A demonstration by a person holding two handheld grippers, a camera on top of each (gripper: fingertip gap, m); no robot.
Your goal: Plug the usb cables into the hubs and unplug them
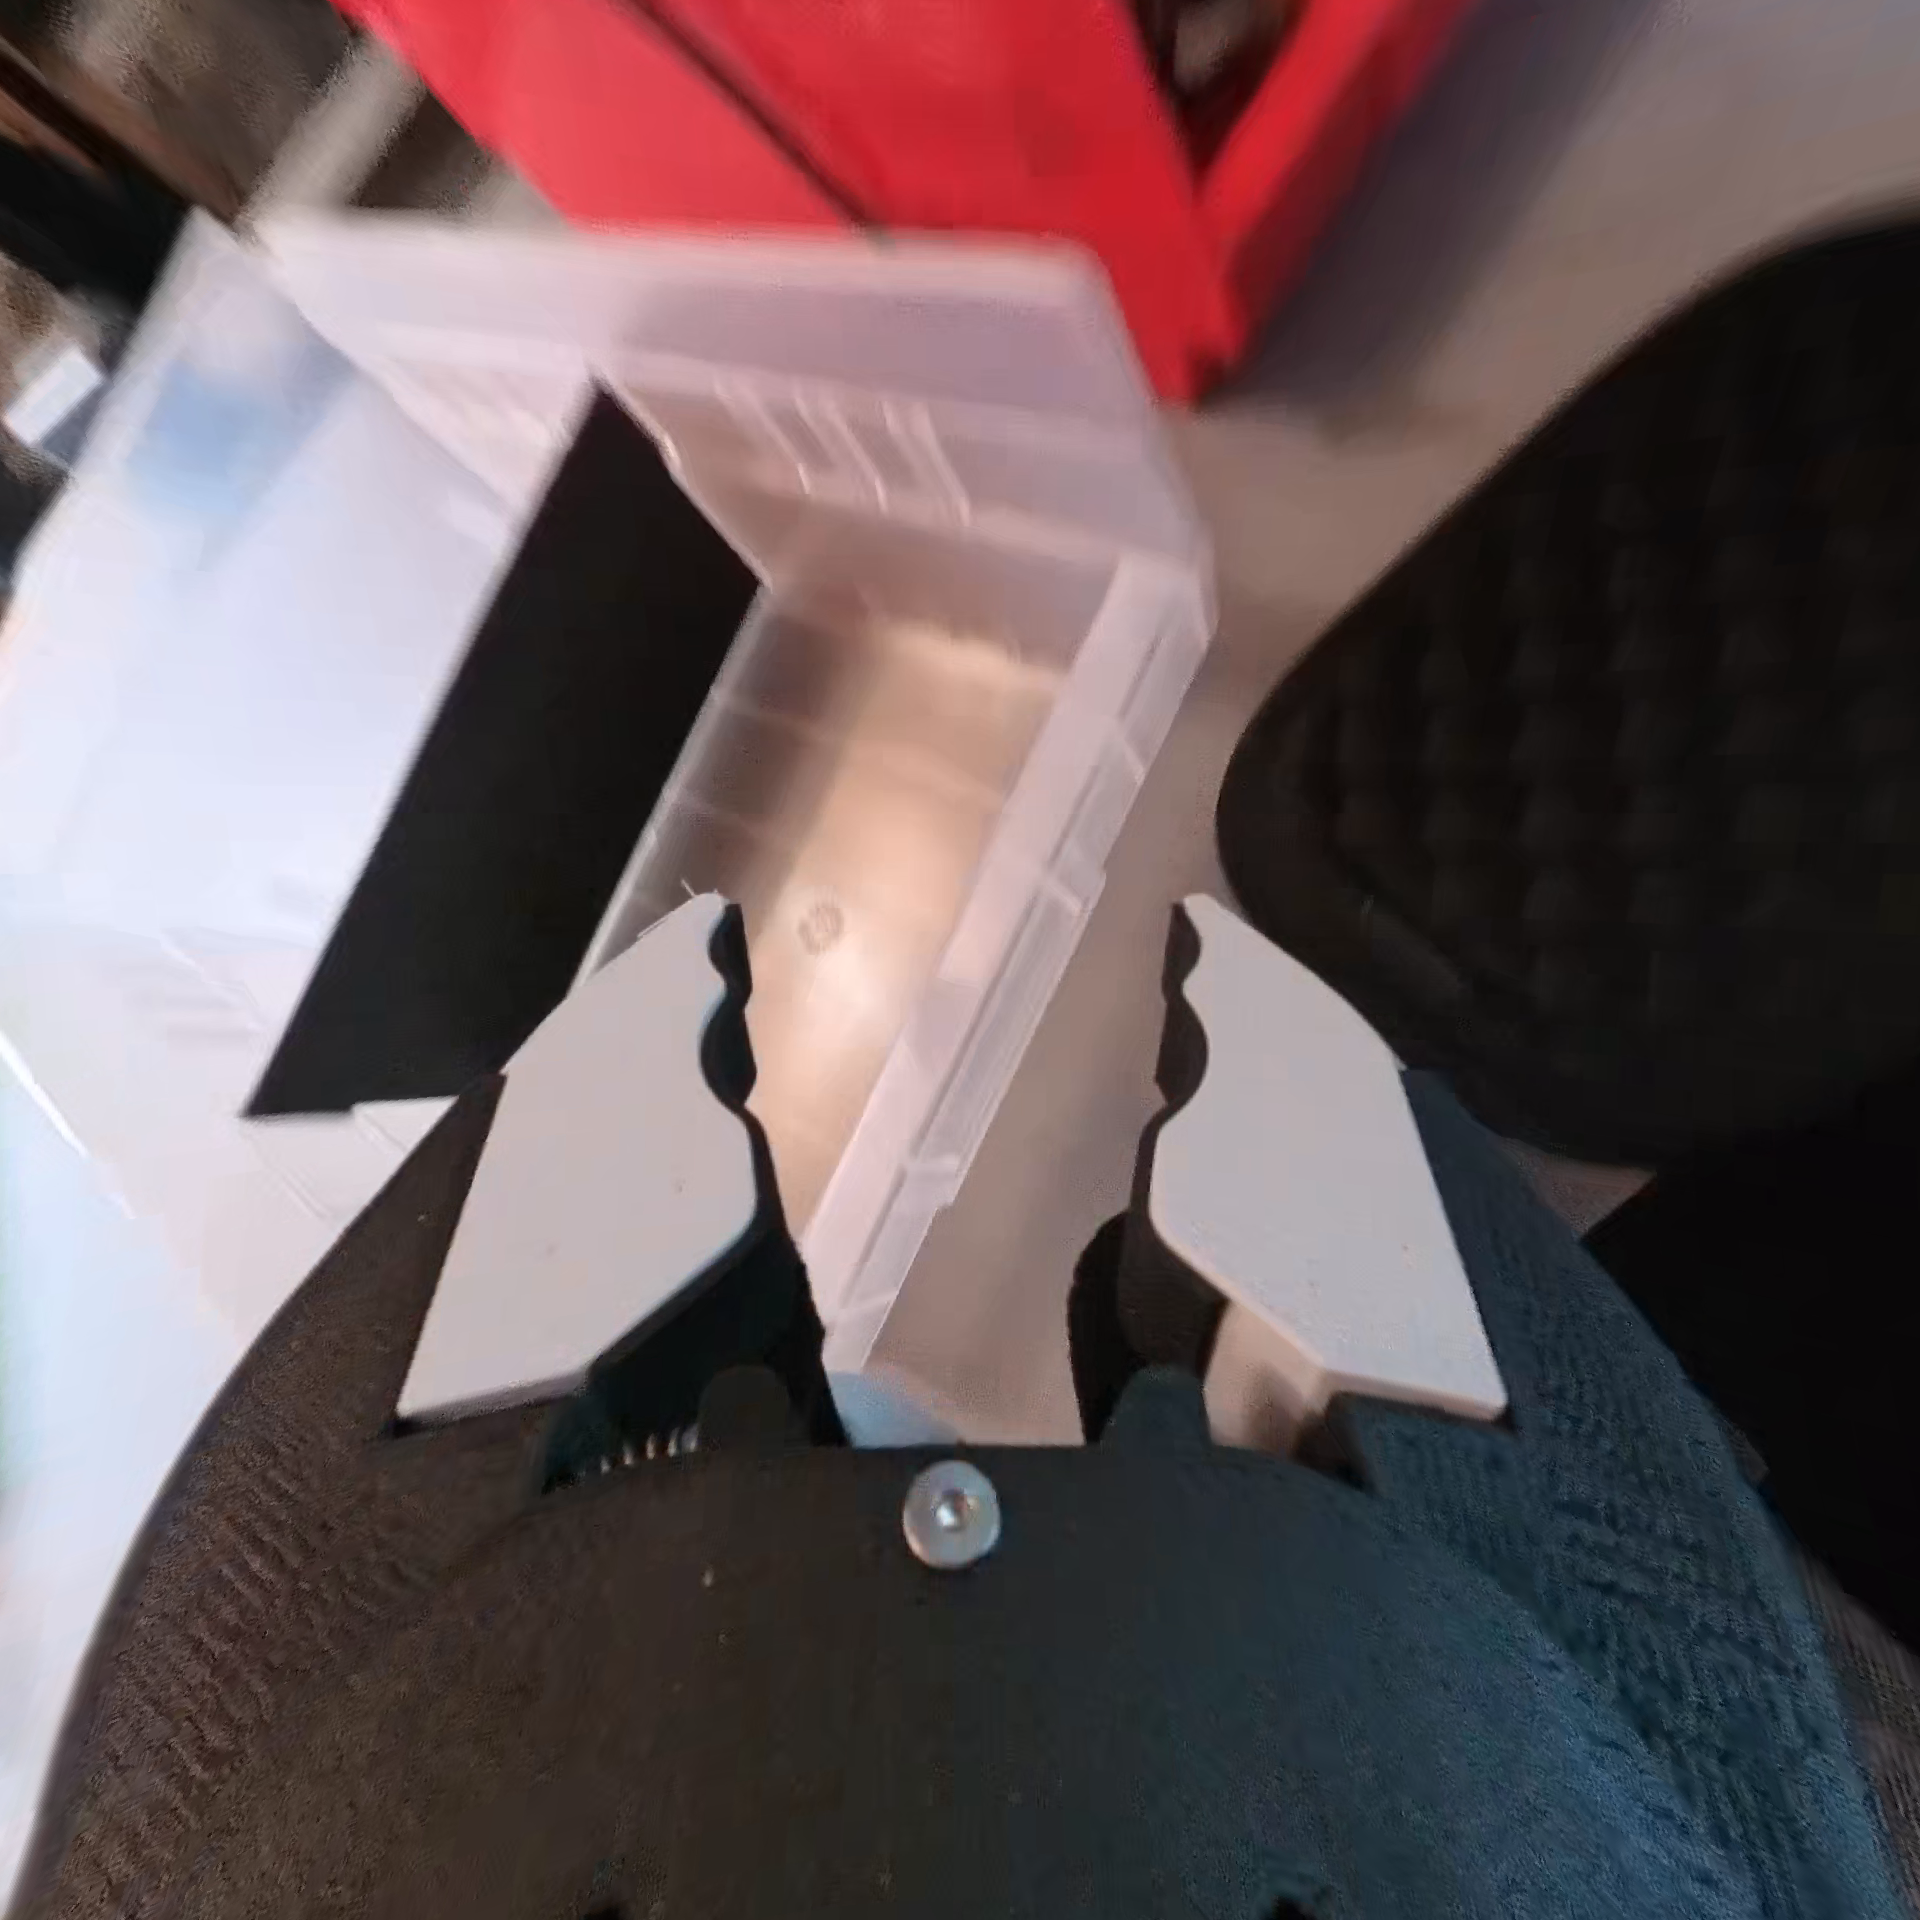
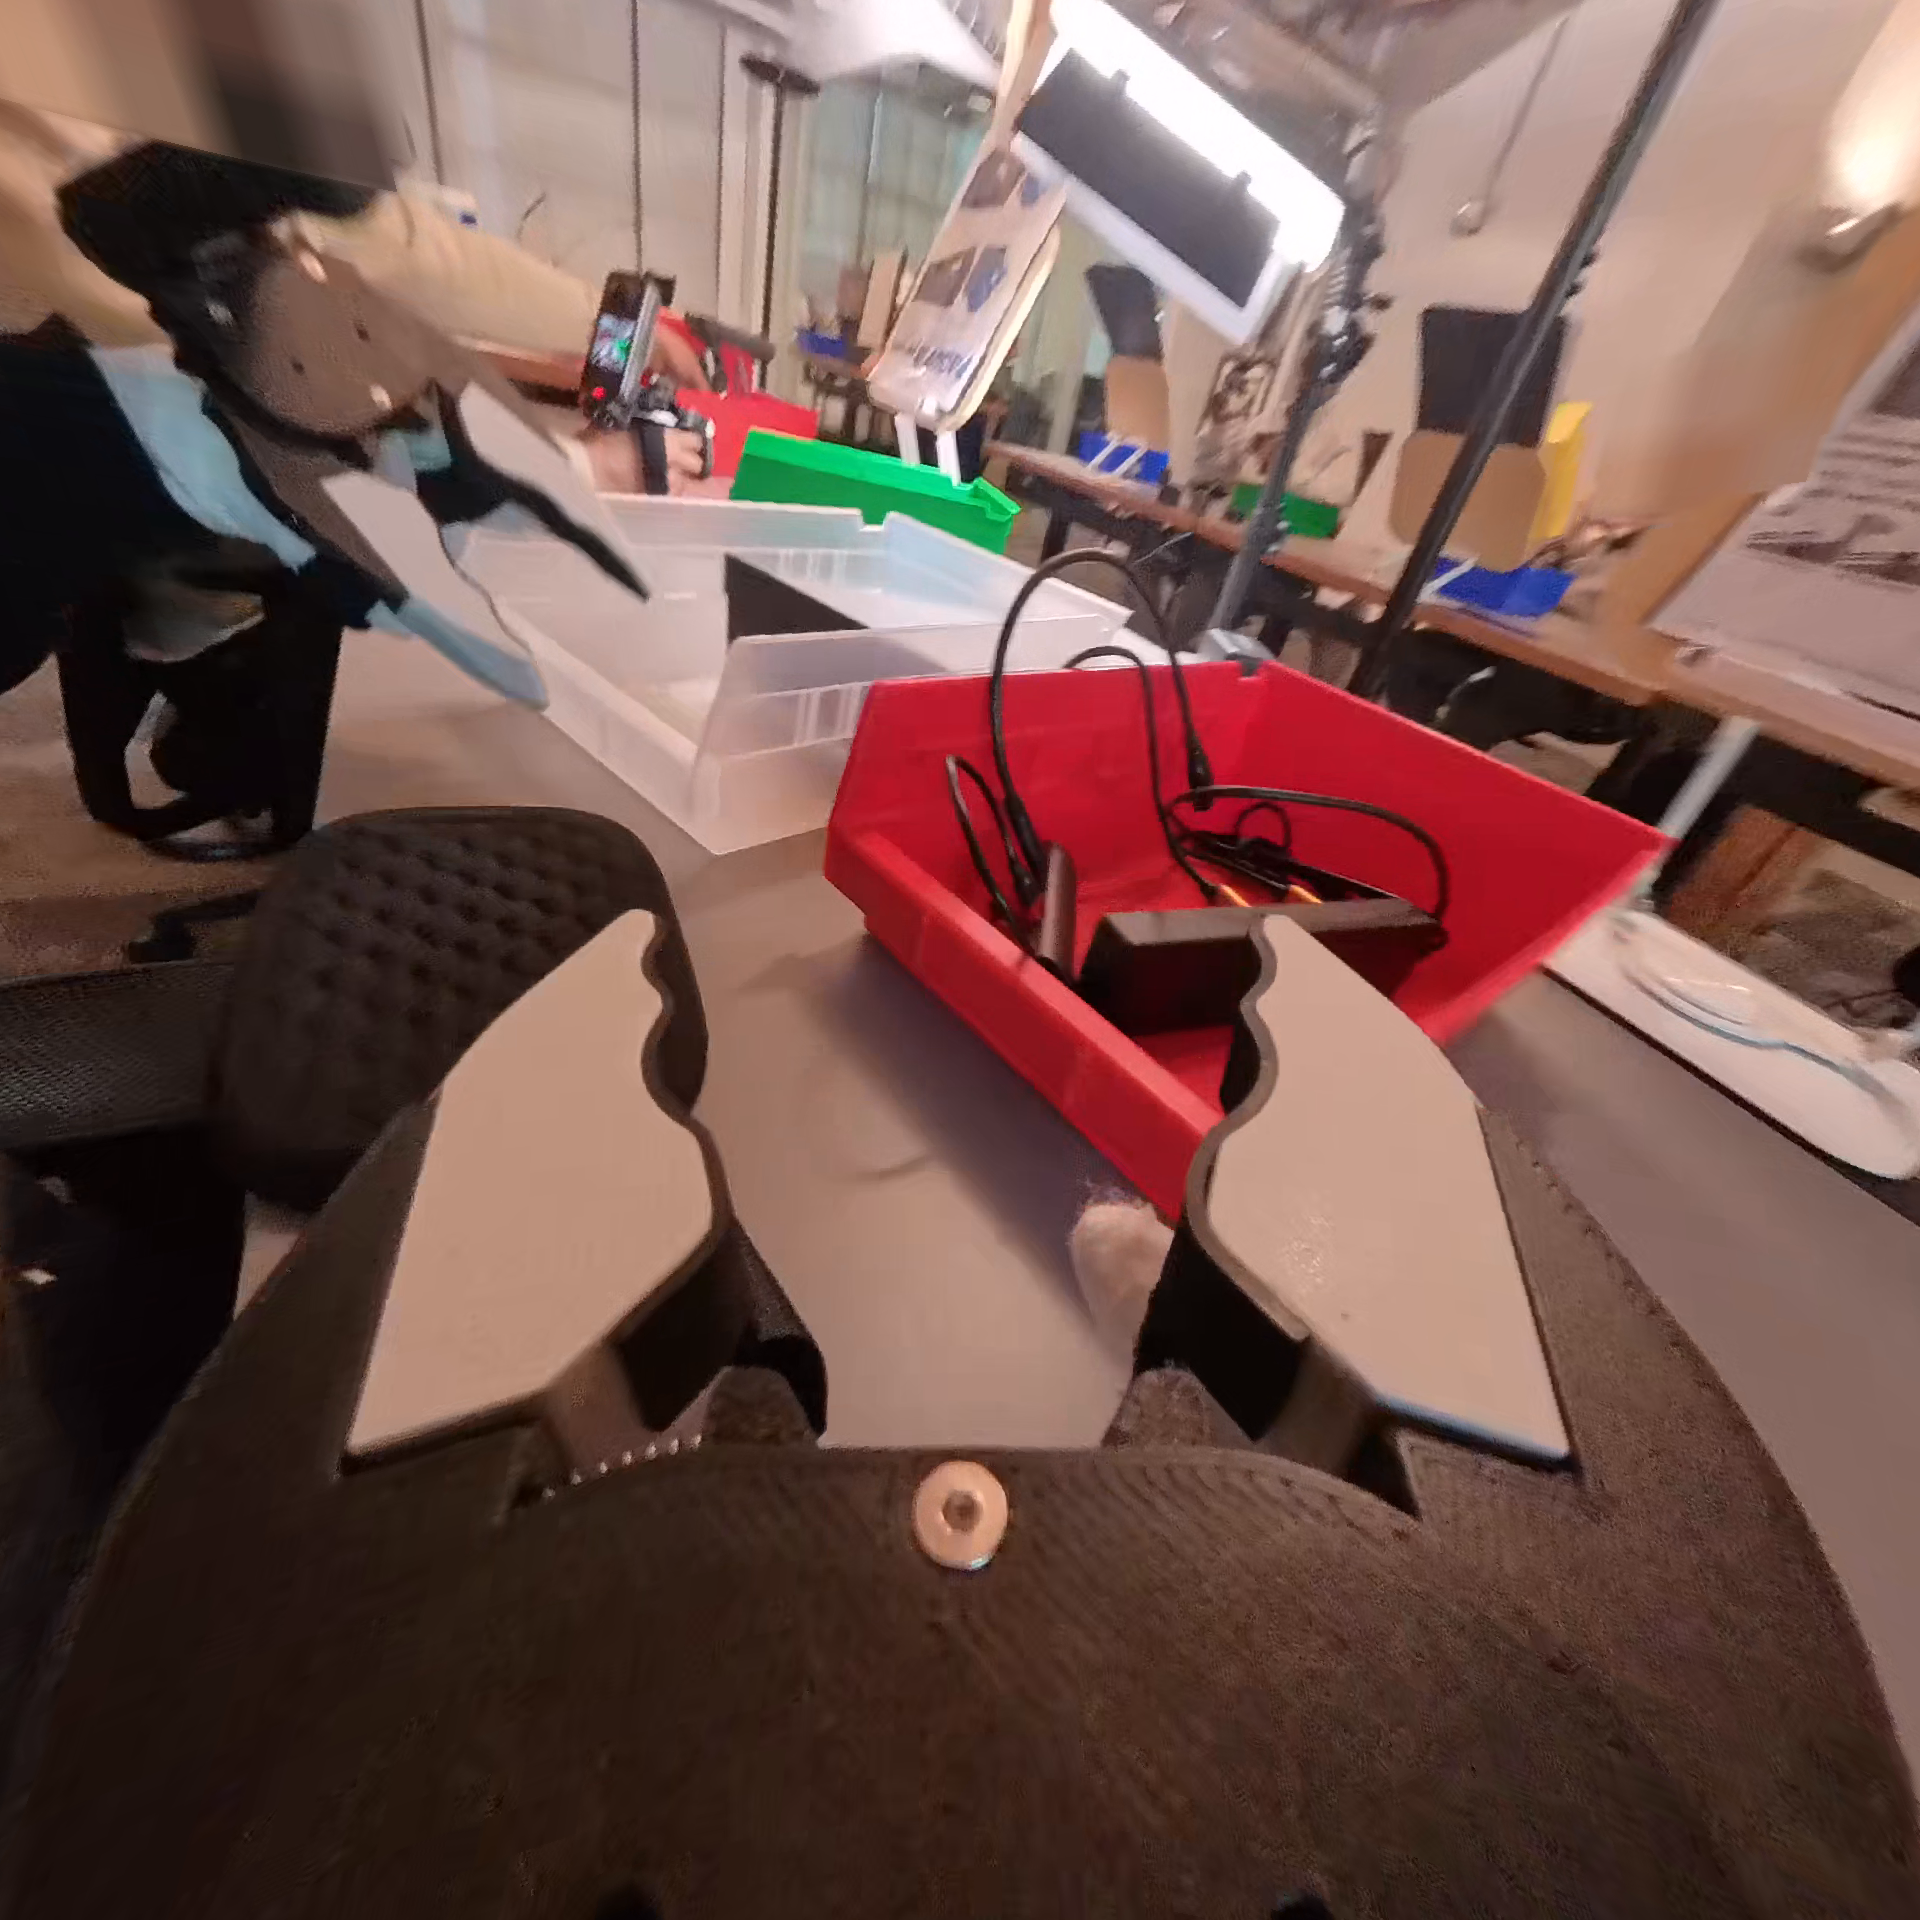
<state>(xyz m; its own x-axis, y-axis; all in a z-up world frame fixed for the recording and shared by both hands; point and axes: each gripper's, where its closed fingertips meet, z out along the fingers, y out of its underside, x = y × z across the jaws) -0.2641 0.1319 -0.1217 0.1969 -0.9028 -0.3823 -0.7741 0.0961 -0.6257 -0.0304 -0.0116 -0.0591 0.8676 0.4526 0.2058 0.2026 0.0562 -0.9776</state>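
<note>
A red bin on the grey table holds black USB hubs and black cables that loop above its rim. My right gripper is open and empty, low over the table just in front of the bin. My left gripper is open and empty, over a clear plastic bin that looks empty. It also shows in the right wrist view, above the clear bin. The red bin is blurred at the top of the left wrist view.
A black mesh cushion lies left of my right gripper and shows in the left wrist view. A green bin stands behind the clear one. A person's hand with another device is farther back. Benches with boxes fill the background.
</note>
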